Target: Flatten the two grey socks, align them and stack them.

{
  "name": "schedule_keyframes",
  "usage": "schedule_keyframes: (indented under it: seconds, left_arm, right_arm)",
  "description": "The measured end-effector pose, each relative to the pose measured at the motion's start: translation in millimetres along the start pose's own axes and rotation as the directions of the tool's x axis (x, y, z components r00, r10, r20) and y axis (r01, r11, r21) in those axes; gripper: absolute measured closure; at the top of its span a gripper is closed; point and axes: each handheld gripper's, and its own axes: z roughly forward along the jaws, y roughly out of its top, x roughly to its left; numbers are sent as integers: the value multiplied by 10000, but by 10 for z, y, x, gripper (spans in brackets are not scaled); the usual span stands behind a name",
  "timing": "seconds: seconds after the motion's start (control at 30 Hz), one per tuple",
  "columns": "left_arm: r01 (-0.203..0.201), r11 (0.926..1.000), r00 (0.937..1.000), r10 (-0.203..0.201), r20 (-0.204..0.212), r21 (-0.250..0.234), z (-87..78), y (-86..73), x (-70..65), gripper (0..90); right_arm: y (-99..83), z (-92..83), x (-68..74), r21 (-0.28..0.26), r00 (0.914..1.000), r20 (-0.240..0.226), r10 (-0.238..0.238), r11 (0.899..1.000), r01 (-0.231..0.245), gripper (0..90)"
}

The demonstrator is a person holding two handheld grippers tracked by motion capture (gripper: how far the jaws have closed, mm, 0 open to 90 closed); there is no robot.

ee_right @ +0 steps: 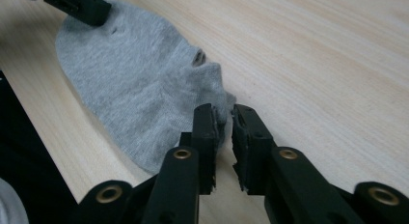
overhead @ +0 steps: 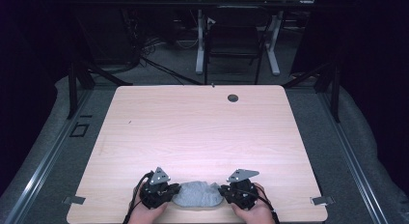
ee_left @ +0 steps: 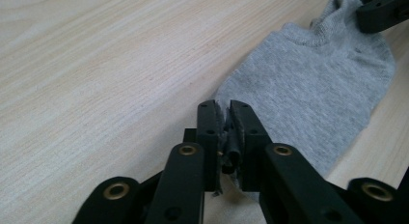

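A grey sock (overhead: 197, 195) lies flat near the table's front edge, between my two grippers. My left gripper (overhead: 171, 190) is at its left end. In the left gripper view, the jaws of the left gripper (ee_left: 224, 110) stand slightly apart, with the edge of the sock (ee_left: 313, 84) loose in the narrow gap. My right gripper (overhead: 224, 191) is at the sock's right end. In the right gripper view, the jaws of the right gripper (ee_right: 223, 113) are parted, and wood shows between them. The sock's (ee_right: 140, 74) rim rests against the left jaw.
The light wooden table (overhead: 202, 127) stretches away beyond the sock, with a dark cable hole (overhead: 233, 97) near its far edge. A chair (overhead: 234, 40) and another desk stand behind it. The front edge runs just under my hands.
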Motion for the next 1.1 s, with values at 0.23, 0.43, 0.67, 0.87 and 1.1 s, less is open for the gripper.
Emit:
schedule_keyframes:
  seconds: [0.23,0.43,0.67,0.87,1.1]
  left_arm:
    - [-53,9964,9999,61,89,-842,-158,69,-19,686]
    - [-311,9972,9978,350,568,-679,-105,40,-104,584]
    - [-908,9952,9943,927,534,-363,-16,3,-181,532]
    - [-1069,9942,9931,1071,485,-66,52,-50,-177,522]
    - [-1116,9937,9924,1110,530,72,70,-79,-196,525]
  right_arm:
    - [65,-111,59,-964,9996,-30,-269,9950,265,735]
    - [84,-6,182,-1093,9946,-264,-1008,9892,974,602]
    - [39,125,211,-721,9883,-298,-1496,9865,1472,553]
    - [-5,168,190,-374,9883,-235,-1505,9880,1496,553]
    - [-49,193,168,-264,9917,-352,-1234,9921,1225,579]
